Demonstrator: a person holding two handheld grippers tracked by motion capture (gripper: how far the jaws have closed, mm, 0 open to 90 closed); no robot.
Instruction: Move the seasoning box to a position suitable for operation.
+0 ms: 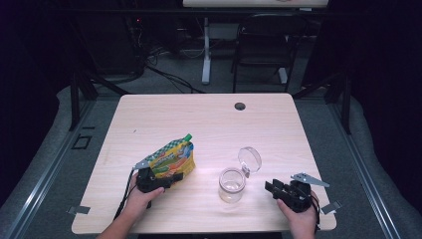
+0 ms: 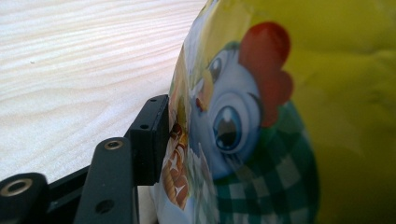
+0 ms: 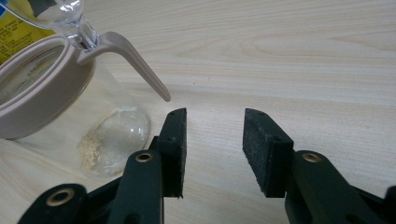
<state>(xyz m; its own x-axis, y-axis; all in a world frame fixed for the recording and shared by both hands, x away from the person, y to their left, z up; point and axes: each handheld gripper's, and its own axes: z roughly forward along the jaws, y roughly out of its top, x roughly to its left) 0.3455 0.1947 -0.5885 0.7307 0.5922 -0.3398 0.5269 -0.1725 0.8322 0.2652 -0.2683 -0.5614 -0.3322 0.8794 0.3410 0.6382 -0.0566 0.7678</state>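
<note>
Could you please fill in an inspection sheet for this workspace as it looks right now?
Surface: pale wooden table, with a grommet hole near the far edge.
Job's things: yellow spouted pouch with a green cap; clear glass jar, its hinged lid open, a little powder inside.
Clutter: nothing seen.
Grippers: left gripper has a jaw against the pouch; right gripper open, nothing between its jaws, beside the jar.
Cables: one trails from the left gripper; more lie on the floor behind.
Surroundings: black chair, dark room.
</note>
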